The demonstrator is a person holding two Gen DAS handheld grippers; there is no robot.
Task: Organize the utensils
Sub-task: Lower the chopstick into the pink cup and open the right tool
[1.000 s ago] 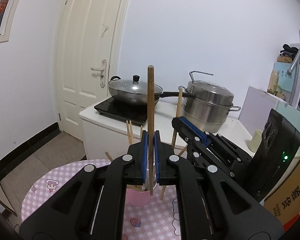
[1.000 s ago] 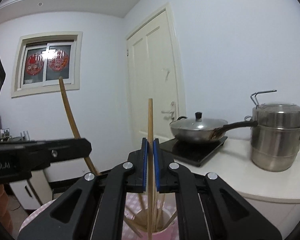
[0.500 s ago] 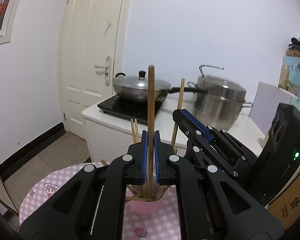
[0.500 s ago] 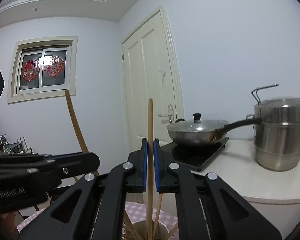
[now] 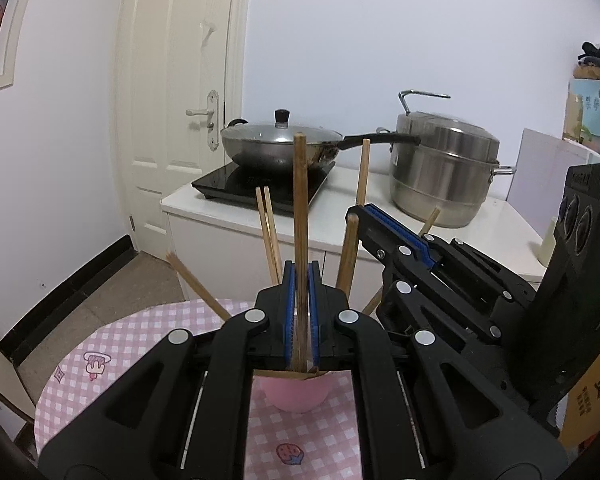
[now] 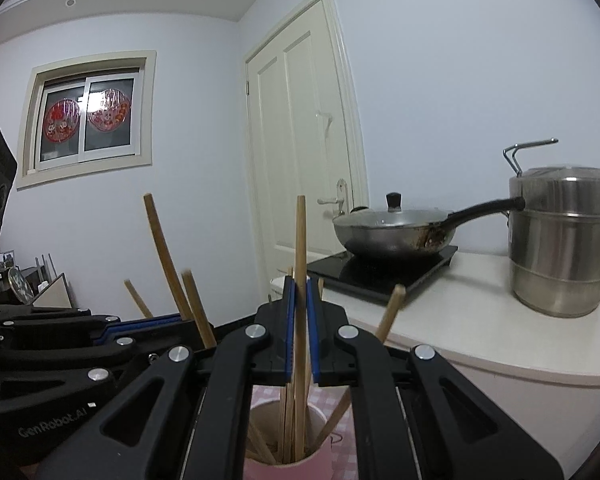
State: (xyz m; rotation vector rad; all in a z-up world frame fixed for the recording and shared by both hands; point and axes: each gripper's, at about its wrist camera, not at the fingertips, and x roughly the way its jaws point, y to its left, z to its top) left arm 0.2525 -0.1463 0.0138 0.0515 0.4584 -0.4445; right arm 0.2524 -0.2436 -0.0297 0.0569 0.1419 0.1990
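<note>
1. The left tongs (image 5: 300,312) are clamping down on a darker wooden chopstick (image 5: 300,216), holding it upright with its lower end reaching down to the rim of the pink cup (image 5: 298,394).
2. The right tongs (image 6: 300,332) are squeezing a lighter chopstick (image 6: 300,248) too, also upright, and its bottom end is sitting inside the pink cup (image 6: 288,468) with the rest.
3. The cup is standing on the table (image 5: 140,344), which is wearing a pink checkered cloth with little cartoon prints. It's right under both tongs, which are hanging side by side over it.
4. A bunch of other chopsticks (image 5: 270,232) are already leaning out of the cup in all directions, pretty messy fan shape tbh.
5. From the left camera the right tongs (image 5: 392,236) are showing up just to the right, angled in toward the cup.
6. Behind all that, a lidded wok (image 5: 280,146) is sitting on an induction cooker (image 5: 256,184) next to a steel steamer pot (image 5: 444,172), near the white door (image 5: 180,100).
</note>
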